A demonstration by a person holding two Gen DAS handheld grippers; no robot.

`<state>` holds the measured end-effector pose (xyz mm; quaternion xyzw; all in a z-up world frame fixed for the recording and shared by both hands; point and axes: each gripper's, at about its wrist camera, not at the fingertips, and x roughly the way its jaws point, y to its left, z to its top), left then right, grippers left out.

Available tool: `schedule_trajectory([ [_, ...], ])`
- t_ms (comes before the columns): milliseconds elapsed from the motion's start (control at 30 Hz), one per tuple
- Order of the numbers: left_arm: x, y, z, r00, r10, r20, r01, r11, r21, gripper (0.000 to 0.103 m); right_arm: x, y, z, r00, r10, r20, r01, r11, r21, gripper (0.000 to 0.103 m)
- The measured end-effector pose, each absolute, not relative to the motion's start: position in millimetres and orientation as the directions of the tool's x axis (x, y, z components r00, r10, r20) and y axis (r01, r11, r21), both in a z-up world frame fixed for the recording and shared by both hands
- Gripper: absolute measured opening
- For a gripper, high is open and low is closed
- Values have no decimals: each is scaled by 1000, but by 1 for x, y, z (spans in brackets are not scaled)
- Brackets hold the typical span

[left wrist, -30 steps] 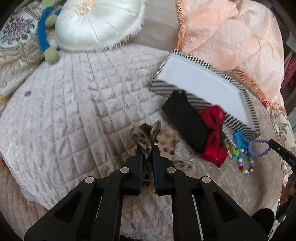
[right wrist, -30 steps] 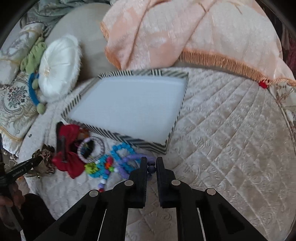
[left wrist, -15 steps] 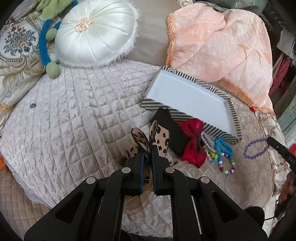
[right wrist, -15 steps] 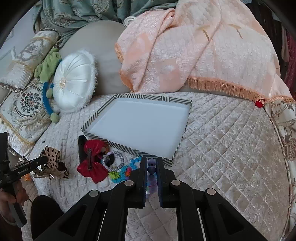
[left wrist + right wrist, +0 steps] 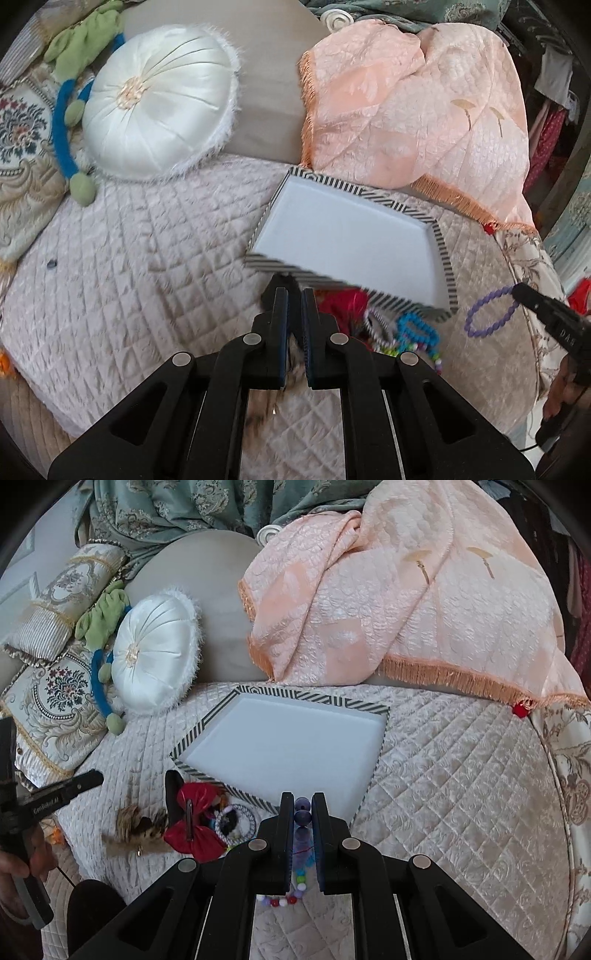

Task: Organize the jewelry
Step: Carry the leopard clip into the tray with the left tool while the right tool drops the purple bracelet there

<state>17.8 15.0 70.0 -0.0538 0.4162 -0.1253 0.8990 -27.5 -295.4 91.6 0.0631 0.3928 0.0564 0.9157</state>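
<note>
Both grippers have lifted clear of the quilt since a second ago, each bringing its catch up with it; the striped tray has not moved.

Nearest in the right wrist view, the right gripper [image 5: 303, 814] is clamped on the purple beaded bracelet [image 5: 302, 814], whose beads sit between the black fingers, just short of the near rim of the white rectangular tray with the black-and-white striped border [image 5: 291, 696]. In the left wrist view the bracelet's loop [image 5: 487, 312] hangs free beyond the tray's right corner. The left gripper [image 5: 293, 306] has its jaws nearly together on the leopard-print fabric hair bow [image 5: 135, 829], which dangles below the fingers just off the tray's near-left corner; how firm that grip is I cannot tell.

On the cream quilted bedspread [image 5: 461, 775] along the tray's near edge lie the red satin bow clip [image 5: 194, 825], a black flat piece [image 5: 173, 788] and a heap of mixed coloured bead bracelets [image 5: 415, 334].

To do this step well, I judge, carry each piece over the rim before opening, low enough that it lands flat on the white floor. Place bracelet and bow in separate parts of the tray, and keep the swinging loop from snagging the rim.

Beyond the tray lie the peach fringed throw [image 5: 424, 609] and, far left of it, the round white satin cushion [image 5: 155, 653].
</note>
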Motion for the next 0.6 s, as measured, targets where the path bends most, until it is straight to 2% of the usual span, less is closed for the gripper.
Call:
schedule_trajectory([
  [167, 21, 17, 64, 570, -307, -762, 209, 951, -227, 7, -18, -290, 91, 682, 167, -712, -72, 984, 162, 9],
  [200, 17, 19, 57, 559, -294, -775, 207, 955, -213, 14, -17, -289, 89, 680, 172, -713, -76, 983, 166, 9],
  [233, 14, 19, 51, 548, -285, -787, 213, 957, -198, 22, -16, -288, 87, 677, 176, -715, -77, 983, 169, 9],
  [267, 10, 20, 43, 526, -276, -804, 226, 957, -181, 48, -16, -288, 85, 674, 180, -717, -79, 982, 172, 9],
  [300, 6, 20, 37, 512, -276, -813, 235, 956, -176, 66, -16, -287, 83, 669, 184, -720, -81, 981, 175, 9],
  [500, -16, 22, -14, 420, -245, -874, 240, 959, -153, 67, -18, -286, 76, 658, 192, -728, -80, 979, 185, 9],
  [567, -15, 16, -31, 406, -195, -893, 233, 967, -105, 66, -18, -285, 76, 657, 192, -729, -79, 979, 187, 9],
  [600, -11, 15, -40, 402, -167, -900, 220, 972, -82, 56, -18, -284, 76, 656, 192, -730, -79, 979, 187, 9],
])
